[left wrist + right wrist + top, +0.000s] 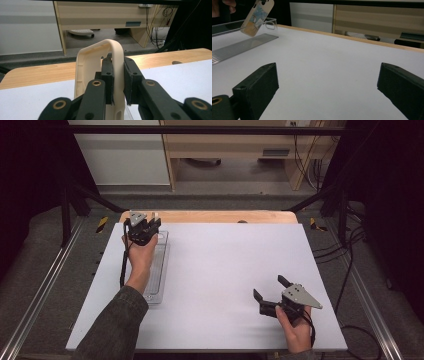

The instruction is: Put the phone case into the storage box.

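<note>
The cream plastic piece (100, 60), a flat part with a rounded, looped rim, is clamped between the pads of the left tool (117, 80), which grips one curved edge of it. In the right gripper view the same piece (256, 15) hangs tilted above the far end of a clear ribbed tray (242, 46), its face marked with pale blue and tan patches; whether it touches the tray cannot be told.

In the high view the left tool (144, 231) sits near the far left corner of the white worktop (225, 265), over the far end of the clear tray (159, 270), which lies lengthwise along the left edge. The person's left forearm in a dark green sleeve (117, 325) lies across the tray's near end.

The right tool (270, 290) is held near the near right corner, jaws spread wide with nothing between them, pointing across the bare white surface toward the left. It stands well apart from the tray and the piece.

Beyond the far edge a wooden strip (210, 216) borders the worktop, then grey floor, a light wood desk (230, 145) and hanging cables (312, 165).
</note>
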Available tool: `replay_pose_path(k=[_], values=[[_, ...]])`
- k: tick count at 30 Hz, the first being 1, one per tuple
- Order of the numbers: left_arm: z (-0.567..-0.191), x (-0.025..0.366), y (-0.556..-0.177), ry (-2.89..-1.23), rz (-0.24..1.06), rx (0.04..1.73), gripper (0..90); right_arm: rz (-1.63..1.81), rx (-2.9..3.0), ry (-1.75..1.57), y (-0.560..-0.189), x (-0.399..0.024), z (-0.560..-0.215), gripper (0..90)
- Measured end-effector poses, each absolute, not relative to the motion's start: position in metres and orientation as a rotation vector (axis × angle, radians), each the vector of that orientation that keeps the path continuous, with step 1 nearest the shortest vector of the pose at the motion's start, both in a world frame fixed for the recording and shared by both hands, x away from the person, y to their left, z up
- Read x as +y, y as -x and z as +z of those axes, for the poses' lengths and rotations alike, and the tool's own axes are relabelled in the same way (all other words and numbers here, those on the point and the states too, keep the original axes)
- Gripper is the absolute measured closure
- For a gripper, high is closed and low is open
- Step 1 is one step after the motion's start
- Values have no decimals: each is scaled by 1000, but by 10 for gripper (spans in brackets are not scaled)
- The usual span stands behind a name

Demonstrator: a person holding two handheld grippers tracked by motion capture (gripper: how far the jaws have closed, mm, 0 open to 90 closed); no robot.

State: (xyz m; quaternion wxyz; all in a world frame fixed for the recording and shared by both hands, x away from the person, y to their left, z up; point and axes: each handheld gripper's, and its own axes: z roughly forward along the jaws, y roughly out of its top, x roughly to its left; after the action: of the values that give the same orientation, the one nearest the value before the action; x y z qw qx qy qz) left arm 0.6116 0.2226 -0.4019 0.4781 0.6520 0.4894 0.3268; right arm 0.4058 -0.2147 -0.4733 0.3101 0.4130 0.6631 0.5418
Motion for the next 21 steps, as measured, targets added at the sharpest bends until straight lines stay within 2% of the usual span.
replay_pose_path(k=[21], values=[[-404,224,-617,-1569,767,1197,792,1434,1748,-1098,-406,-214,-473,36]])
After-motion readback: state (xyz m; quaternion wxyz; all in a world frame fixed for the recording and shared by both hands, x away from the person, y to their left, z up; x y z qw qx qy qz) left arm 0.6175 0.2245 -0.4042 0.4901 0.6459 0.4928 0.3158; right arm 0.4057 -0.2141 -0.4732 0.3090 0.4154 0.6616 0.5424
